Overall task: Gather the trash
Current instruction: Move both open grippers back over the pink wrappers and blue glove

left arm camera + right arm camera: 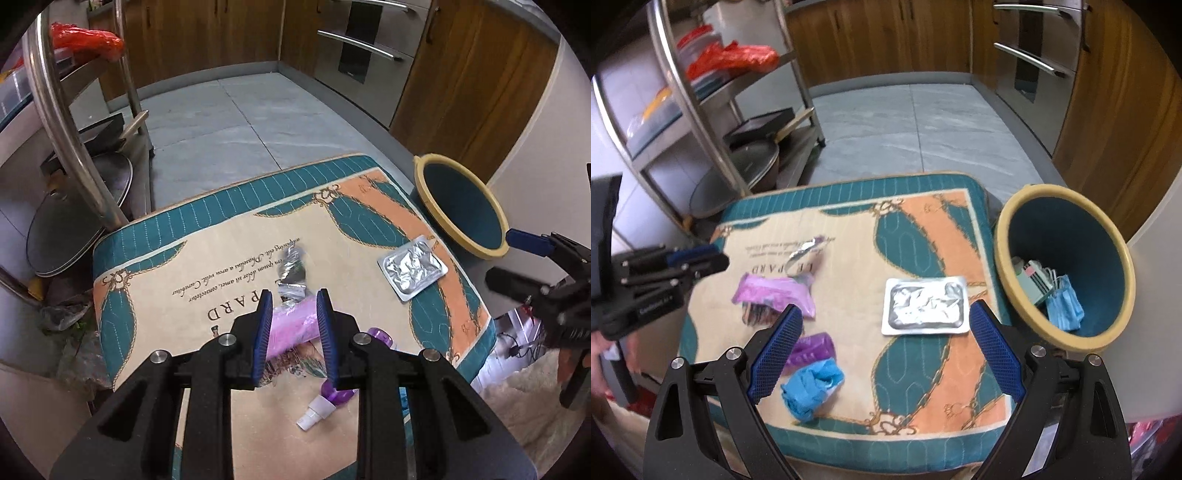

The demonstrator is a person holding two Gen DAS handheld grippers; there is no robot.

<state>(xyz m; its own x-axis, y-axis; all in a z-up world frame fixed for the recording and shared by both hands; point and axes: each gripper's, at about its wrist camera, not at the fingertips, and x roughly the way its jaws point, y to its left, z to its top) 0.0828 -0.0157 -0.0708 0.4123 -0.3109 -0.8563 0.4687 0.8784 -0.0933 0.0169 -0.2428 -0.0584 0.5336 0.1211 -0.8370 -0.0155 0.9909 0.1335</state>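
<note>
Pink crumpled plastic wrapper (775, 291), left of centre on the quilted teal cushion (849, 199): your left gripper (294, 299) stands narrow about it, hold uncertain; right gripper (885, 308) gapes empty. A weak pinch could drop it short of the cream-rimmed teal bin (1001, 236).

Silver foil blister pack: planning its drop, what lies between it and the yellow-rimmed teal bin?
Only bare teal-and-orange cushion separates silver pack from teal bin; right wrist view.

We count: one bin (1004, 236); one foil blister pack (925, 306); one pink wrapper (775, 291); one blue crumpled wad (812, 387); one purple bottle (334, 397); one foil strip (803, 249); two grippers.
</note>
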